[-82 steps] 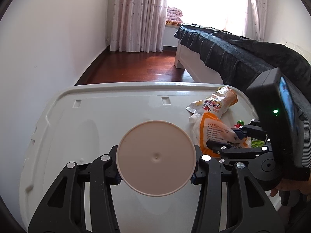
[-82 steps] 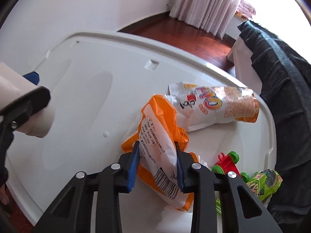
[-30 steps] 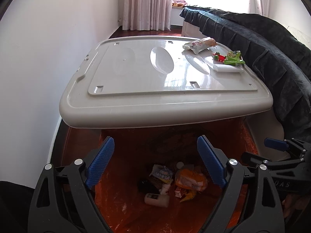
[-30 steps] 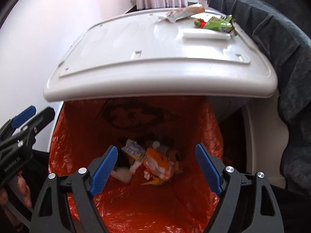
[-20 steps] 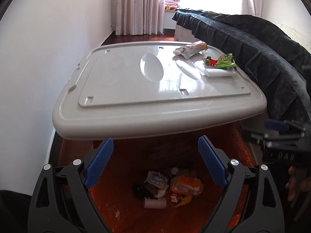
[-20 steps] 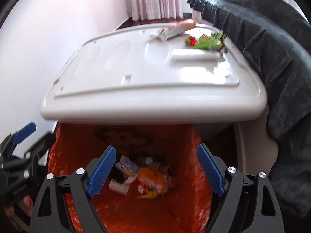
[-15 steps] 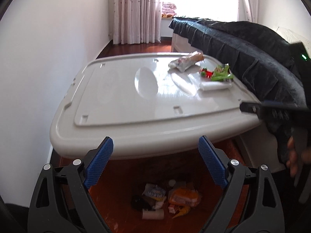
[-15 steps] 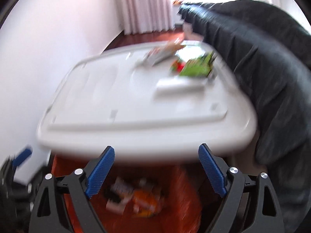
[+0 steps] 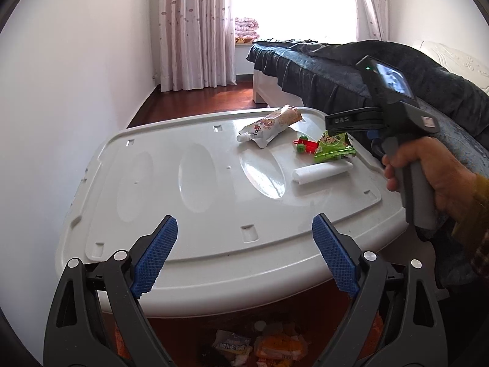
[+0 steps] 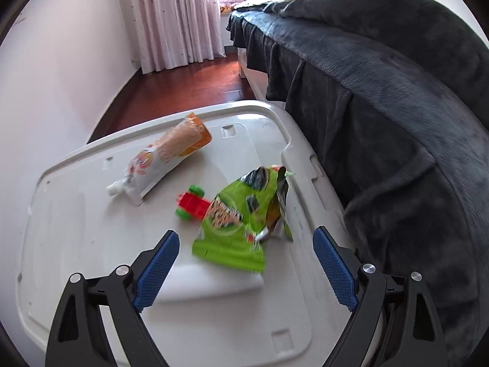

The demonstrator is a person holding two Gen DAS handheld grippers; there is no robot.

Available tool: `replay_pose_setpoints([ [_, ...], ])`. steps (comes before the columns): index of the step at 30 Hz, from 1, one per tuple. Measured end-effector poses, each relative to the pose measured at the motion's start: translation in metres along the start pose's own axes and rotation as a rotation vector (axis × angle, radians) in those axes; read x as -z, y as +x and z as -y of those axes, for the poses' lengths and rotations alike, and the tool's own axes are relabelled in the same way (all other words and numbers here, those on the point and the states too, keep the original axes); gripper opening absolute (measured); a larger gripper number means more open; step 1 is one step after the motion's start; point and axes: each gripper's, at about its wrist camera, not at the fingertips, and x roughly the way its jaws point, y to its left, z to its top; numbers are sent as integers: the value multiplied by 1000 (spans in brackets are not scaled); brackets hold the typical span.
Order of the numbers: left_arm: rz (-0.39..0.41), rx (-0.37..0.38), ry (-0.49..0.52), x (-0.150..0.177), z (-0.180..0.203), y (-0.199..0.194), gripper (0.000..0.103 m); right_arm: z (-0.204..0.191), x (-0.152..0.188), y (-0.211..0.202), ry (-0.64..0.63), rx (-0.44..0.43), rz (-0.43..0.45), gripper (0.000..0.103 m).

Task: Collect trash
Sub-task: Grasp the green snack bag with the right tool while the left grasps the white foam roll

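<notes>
Left gripper (image 9: 241, 253) hangs wide and empty at the lid's (image 9: 214, 189) near edge, above the bin (image 9: 259, 345) holding binned wrappers. Over to the right gripper (image 10: 244, 263), jaws spread, nothing between them, lined up on the green wrapper (image 10: 241, 217) lying on the lid beside the pouch (image 10: 165, 159).

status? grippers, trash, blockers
Left gripper and right gripper open, empty. Green wrapper, pouch on lid. Toy car beside wrapper.
</notes>
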Motion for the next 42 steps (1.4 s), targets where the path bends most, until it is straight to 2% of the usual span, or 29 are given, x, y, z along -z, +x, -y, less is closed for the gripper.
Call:
replay_pose_setpoints([
  [4,-19,1,-3,0,-1,12,88,-4,-11,31,-22,26,-43,87],
  [9,-39,1,-9,3,-3,22,88,-2,-16,55,-5,19,-92,87],
  [11,-47,2,-11,4,-5,24,88,1,-17,60,2,11,-105,78],
  [12,-50,2,-11,4,-5,26,88,1,-16,61,-1,5,-103,78],
  [15,-53,5,-10,3,-4,28,88,-3,-16,55,-56,26,-61,68],
  [16,-53,6,-10,2,-3,29,88,-5,-16,55,-72,27,-62,55],
  [23,-54,28,-7,-5,2,35,88,-6,-7,42,-125,20,-33,48],
  [29,-48,53,0,-10,8,40,88,-2,-1,19,-139,-9,15,48],
  [35,-61,131,8,-16,22,53,88,3,-6,-22,-177,-32,84,48],
  [40,-41,256,51,-30,41,71,88,13,-8,-69,-201,-58,151,48],
  [42,-45,344,70,-40,48,83,88,19,-8,-85,-198,-74,171,48],
])
